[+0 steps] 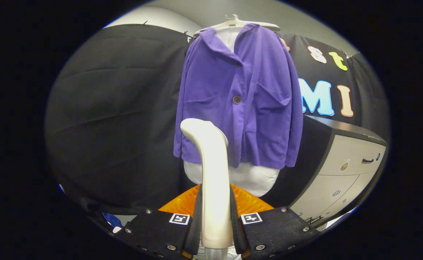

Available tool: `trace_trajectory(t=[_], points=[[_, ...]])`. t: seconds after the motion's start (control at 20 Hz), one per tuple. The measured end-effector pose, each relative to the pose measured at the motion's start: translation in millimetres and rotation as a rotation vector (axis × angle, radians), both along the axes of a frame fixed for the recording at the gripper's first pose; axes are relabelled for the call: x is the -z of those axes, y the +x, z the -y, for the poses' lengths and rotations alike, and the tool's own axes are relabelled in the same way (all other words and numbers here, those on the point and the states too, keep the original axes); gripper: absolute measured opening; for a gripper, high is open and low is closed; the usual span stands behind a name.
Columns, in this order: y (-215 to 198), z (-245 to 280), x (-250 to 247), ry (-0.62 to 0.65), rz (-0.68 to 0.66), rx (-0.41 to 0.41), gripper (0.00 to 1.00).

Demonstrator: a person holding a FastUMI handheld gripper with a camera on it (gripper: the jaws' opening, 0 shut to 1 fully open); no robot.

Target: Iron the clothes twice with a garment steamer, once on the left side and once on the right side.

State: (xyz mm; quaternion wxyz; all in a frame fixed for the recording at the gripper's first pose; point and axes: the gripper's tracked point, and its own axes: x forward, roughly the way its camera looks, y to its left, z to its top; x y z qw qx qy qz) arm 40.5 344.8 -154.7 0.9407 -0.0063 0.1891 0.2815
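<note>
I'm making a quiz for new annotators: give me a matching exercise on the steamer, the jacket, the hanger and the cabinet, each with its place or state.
Things:
1. garment steamer
2. purple jacket
3. white hanger
4. drawer cabinet

Places or states:
A. carries the jacket at its shoulders
B. clamped upright between the fingers of the gripper
C. hangs buttoned, beyond the steamer head
D. stands beside the jacket, drawers closed

Pairs: 1-B, 2-C, 3-A, 4-D

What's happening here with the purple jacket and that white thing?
A person is working a handheld tool whose two fingers are clamped on the handle of a white garment steamer, held upright. Just beyond it a purple jacket hangs on a white hanger over a white garment. The steamer head sits low in front of the jacket's left half, apparently not yet touching it.
</note>
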Motion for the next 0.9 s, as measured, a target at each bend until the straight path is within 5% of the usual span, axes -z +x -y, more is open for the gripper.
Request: trace_trajectory(t=[0.55,0.9], points=[[-15.1,228.2,-123.6,0.128,0.175,0.270,0.36],[-51.9,353.0,-149.4,0.168,0.195,0.403,0.37]])
